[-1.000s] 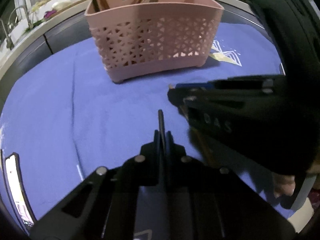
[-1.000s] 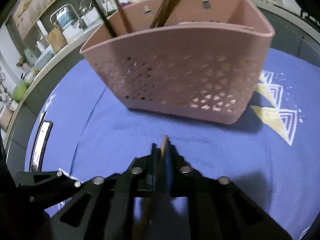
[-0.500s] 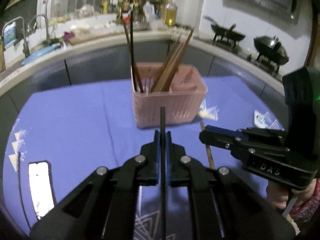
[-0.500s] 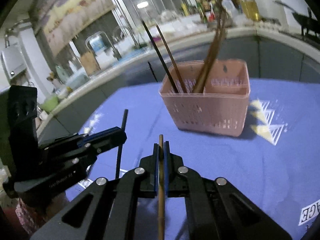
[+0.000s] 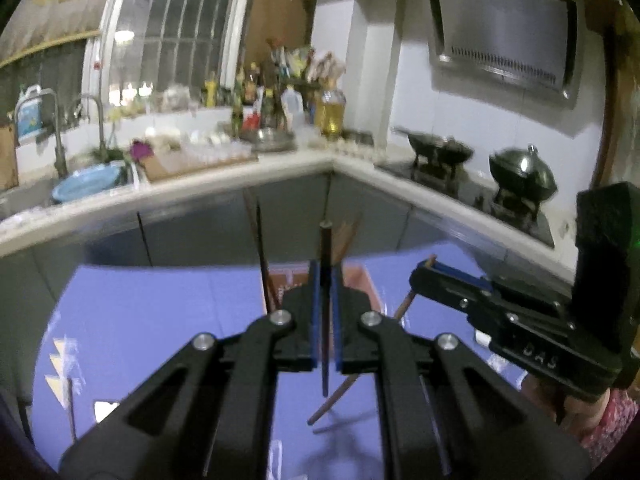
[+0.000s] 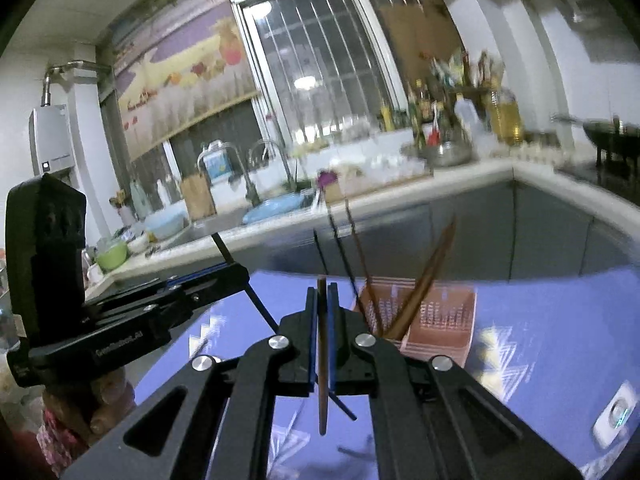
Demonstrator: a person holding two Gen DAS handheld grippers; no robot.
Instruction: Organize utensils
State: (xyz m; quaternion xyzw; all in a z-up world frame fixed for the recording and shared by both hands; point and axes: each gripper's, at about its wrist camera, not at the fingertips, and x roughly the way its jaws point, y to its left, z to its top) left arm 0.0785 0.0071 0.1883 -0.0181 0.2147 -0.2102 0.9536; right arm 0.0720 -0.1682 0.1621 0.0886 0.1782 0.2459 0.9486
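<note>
A dim home kitchen with a barred window, a cluttered L-shaped counter and two woks on a stove frames a tabletop spread with a blue-violet cloth (image 5: 160, 312). In the left wrist view, the left gripper (image 5: 325, 276) has its blue-lined jaws pressed together on a thin black chopstick (image 5: 325, 252), held near upright with its ends showing above and below the jaws. Directly behind the jaws, largely hidden, sits the pink perforated plastic utensil basket (image 5: 366, 280), with dark and brown chopsticks rising from it. To the right, the right gripper (image 5: 426, 268), carried by a hand above a patterned sleeve (image 5: 608, 424), pinches a brown wooden chopstick (image 5: 344, 392) that slants down toward the cloth, its lower end in the air above its shadow. In the right wrist view, the right gripper (image 6: 322, 292) is clamped on the brown wooden chopstick (image 6: 322, 392), again near upright between the blue pads. Just beyond and to the right stands the pink basket (image 6: 444, 320) on the cloth (image 6: 560, 340), holding several upright and leaning chopsticks in its left part. At left, the left gripper (image 6: 236, 268), held in a hand (image 6: 100, 404), grips the black chopstick (image 6: 260, 304), which runs diagonally across the frame. A small white device (image 6: 614, 416) lies on the cloth at the lower right.
</note>
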